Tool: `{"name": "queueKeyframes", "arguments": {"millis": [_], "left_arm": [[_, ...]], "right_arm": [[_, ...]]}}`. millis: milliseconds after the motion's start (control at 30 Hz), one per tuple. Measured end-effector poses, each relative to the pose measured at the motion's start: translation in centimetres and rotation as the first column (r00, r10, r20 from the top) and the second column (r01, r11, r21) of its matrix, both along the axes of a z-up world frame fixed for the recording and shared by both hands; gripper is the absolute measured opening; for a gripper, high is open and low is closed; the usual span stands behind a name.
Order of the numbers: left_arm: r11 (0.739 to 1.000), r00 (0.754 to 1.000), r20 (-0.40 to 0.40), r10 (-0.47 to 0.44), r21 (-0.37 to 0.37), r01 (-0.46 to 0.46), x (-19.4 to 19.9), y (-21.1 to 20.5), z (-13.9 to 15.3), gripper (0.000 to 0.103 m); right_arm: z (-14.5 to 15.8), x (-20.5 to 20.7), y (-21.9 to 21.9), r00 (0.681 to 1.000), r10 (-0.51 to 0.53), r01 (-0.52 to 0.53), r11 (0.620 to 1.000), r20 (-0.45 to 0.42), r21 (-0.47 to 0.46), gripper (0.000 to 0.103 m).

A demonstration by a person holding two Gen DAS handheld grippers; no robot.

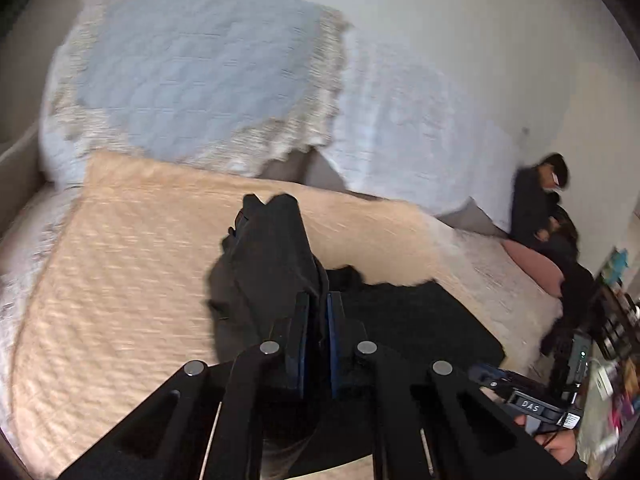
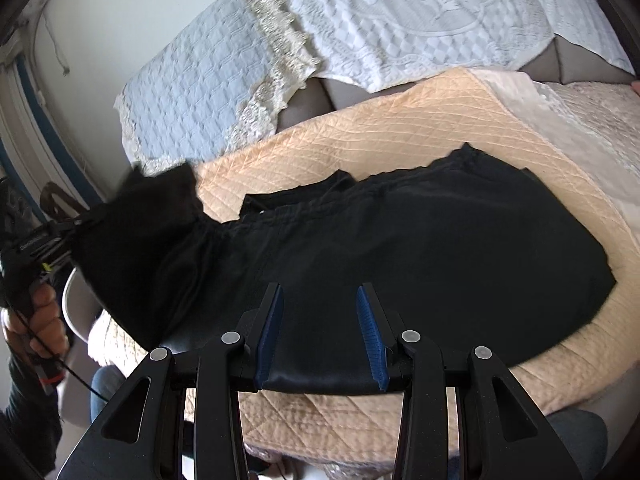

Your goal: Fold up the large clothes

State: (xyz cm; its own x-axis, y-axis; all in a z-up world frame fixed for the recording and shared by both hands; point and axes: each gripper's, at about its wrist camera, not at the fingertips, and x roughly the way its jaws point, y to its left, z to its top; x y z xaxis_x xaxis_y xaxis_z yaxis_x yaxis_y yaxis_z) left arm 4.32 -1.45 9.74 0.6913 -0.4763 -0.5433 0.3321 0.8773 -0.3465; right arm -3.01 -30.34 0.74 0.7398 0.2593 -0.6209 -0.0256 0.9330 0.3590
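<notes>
One black garment (image 2: pixel 420 256) on peach quilt (image 2: pixel 400 136), white-covered cushions (image 2: pixel 400 12) behind.

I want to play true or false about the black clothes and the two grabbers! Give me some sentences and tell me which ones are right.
1. The left gripper is pinching the black garment. True.
2. The right gripper is shut tight. False: its jaws stand apart over the cloth.
3. The garment lies on a peach quilt. True.
4. The garment is red. False: it is black.
5. One end of the garment is lifted off the quilt. True.
</notes>
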Motion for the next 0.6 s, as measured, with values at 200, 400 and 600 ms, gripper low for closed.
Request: {"name": "queueKeyframes", "arguments": {"millis": [200, 400, 600], "left_arm": [[0.982, 0.965, -0.188, -0.184, 0.005, 0.188, 2.9, -8.9, -8.5, 0.002], [0.978, 0.948, -0.242, -0.208, -0.064, 0.198, 1.0, -7.6, -9.6, 0.002], [0.999, 0.991, -0.129, -0.034, -0.026, 0.031, -0.3, 0.0, -6.1, 0.024]], "right_arm": [[-1.2, -1.2, -1.8, 0.998, -0.036, 0.038, 0.998, -0.056, 0.045, 0.040], [-1.3, -1.0, -1.2, 0.998, 0.015, -0.008, 0.994, -0.068, 0.105, 0.047], [-2.4, 3.5, 2.0, 0.985, 0.153, -0.129, 0.959, -0.077, 0.252, 0.054]]}}
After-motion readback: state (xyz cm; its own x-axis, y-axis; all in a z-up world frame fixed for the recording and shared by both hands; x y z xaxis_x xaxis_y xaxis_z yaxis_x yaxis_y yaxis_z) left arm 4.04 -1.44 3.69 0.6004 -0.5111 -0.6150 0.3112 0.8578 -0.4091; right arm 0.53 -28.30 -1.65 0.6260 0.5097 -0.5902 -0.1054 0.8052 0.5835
